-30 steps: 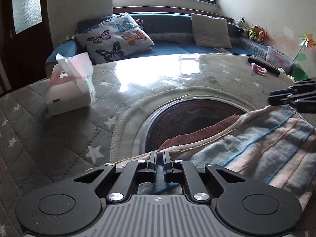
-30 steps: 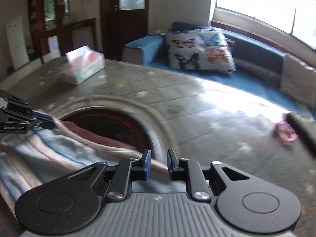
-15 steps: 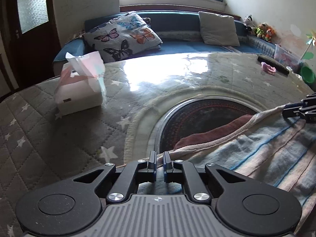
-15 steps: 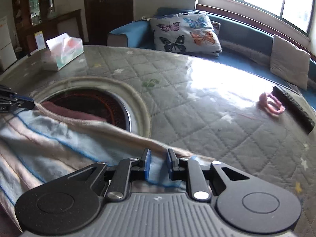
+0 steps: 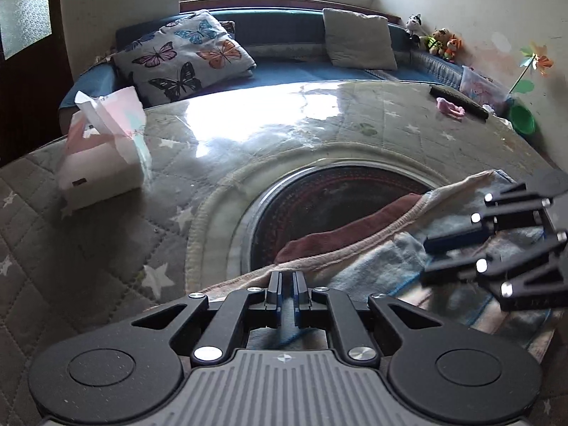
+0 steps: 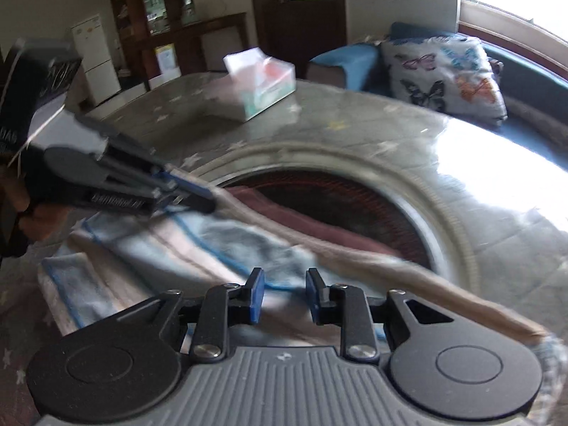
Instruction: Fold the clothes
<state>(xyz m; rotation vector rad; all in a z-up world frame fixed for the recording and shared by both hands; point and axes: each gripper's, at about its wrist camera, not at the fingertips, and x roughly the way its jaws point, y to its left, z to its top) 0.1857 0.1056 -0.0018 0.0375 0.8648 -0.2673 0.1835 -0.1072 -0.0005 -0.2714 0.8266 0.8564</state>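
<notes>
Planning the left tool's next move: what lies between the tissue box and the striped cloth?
In the left wrist view, only quilted table cover and the round dark inset lie between the tissue box and the striped cloth; nothing else.

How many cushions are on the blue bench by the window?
2: a grey butterfly-print cushion at the bench's left end, and a plain beige cushion further right. Others may be hidden.

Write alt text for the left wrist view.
The left tool is shut on the near edge of a striped blue and pink cloth lying on a quilted star-print table. The right tool hovers open over the cloth at right; a tissue box stands at left.
</notes>
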